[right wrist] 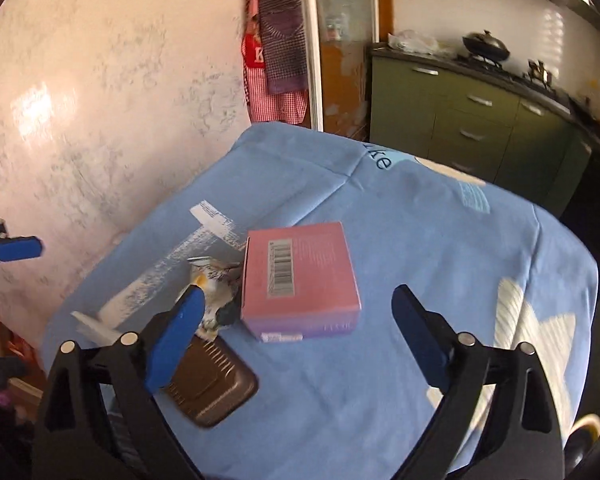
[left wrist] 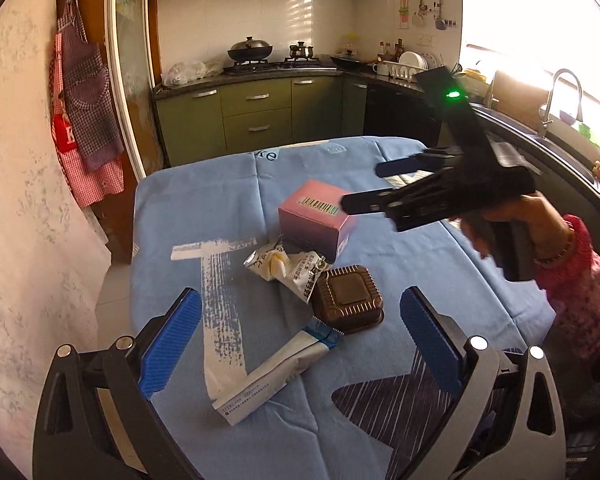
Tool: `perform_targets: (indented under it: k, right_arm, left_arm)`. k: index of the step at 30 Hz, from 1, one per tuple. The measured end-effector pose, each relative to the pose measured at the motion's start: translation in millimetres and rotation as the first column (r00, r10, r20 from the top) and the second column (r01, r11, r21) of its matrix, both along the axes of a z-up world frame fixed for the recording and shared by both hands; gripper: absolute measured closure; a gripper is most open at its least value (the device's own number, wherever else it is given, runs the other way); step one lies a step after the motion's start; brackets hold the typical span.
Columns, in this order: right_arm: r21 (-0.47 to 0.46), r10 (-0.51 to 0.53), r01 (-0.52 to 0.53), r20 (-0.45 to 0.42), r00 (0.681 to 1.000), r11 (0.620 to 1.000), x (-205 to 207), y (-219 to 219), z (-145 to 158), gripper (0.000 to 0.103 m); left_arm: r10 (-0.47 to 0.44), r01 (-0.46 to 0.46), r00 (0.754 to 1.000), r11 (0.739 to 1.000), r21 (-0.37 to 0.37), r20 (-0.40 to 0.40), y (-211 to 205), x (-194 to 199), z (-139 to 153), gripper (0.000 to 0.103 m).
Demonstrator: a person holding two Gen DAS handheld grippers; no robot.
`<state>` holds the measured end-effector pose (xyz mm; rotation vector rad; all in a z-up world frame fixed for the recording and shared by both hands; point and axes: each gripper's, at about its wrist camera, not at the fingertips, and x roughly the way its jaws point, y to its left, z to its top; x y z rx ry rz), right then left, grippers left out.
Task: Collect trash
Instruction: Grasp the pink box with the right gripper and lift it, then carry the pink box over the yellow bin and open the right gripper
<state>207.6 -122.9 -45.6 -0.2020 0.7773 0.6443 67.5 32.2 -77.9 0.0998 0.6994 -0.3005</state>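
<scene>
Trash lies on a table under a blue cloth [left wrist: 204, 208]: a pink box [left wrist: 318, 216], a crumpled white wrapper [left wrist: 284, 268], a brown ribbed plastic tray [left wrist: 346, 300] and a flat white-and-blue pouch [left wrist: 268, 376]. My left gripper [left wrist: 299, 296] is open above the near pile, with nothing between its blue pads. My right gripper [left wrist: 364, 186] hangs open just right of the pink box, held by a hand in a pink sleeve [left wrist: 580, 280]. In the right wrist view the pink box [right wrist: 300, 280] sits ahead between the open right gripper [right wrist: 298, 294] fingers, untouched. The brown tray [right wrist: 212, 392] lies partly behind the left finger.
A pale marbled wall [left wrist: 28, 200] runs close along the table's left side, with aprons [left wrist: 84, 120] hanging on it. Green cabinets [left wrist: 256, 116] and a stove with pots [left wrist: 252, 50] stand behind the table. A sink with a tap [left wrist: 560, 100] is at the right.
</scene>
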Motion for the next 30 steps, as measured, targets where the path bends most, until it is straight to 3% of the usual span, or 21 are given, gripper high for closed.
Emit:
perform_targets:
  k: [13, 17, 19, 24, 30]
  right_arm:
    - [-0.147, -0.006, -0.004, -0.063, 0.998, 0.989, 33, 27, -42, 0.011]
    - [-0.149, 0.001, -0.012, -0.073, 0.997, 0.989, 37, 29, -47, 0.011]
    - [-0.146, 0.0, -0.012, -0.084, 0.996, 0.989, 38, 29, -48, 0.03]
    - [-0.119, -0.038, 0.026, -0.103, 0.994, 0.993, 42, 21, -47, 0.031]
    - [-0.068, -0.08, 0.076, -0.054, 0.995, 0.995, 22, -9, -23, 0.031]
  left_arm:
    - [-0.011, 0.009, 0.999, 0.998, -0.061, -0.036, 0, 5, -11, 0.005]
    - [-0.01, 0.007, 0.999, 0.998, -0.061, -0.047, -1, 5, -14, 0.005]
    - [-0.012, 0.009, 0.999, 0.998, -0.06, -0.051, -2, 6, -15, 0.005]
    - [-0.019, 0.016, 0.998, 0.998, -0.062, -0.052, -6, 5, -15, 0.005]
    - [-0.033, 0.03, 0.998, 0.998, -0.057, -0.057, -12, 5, -15, 0.005]
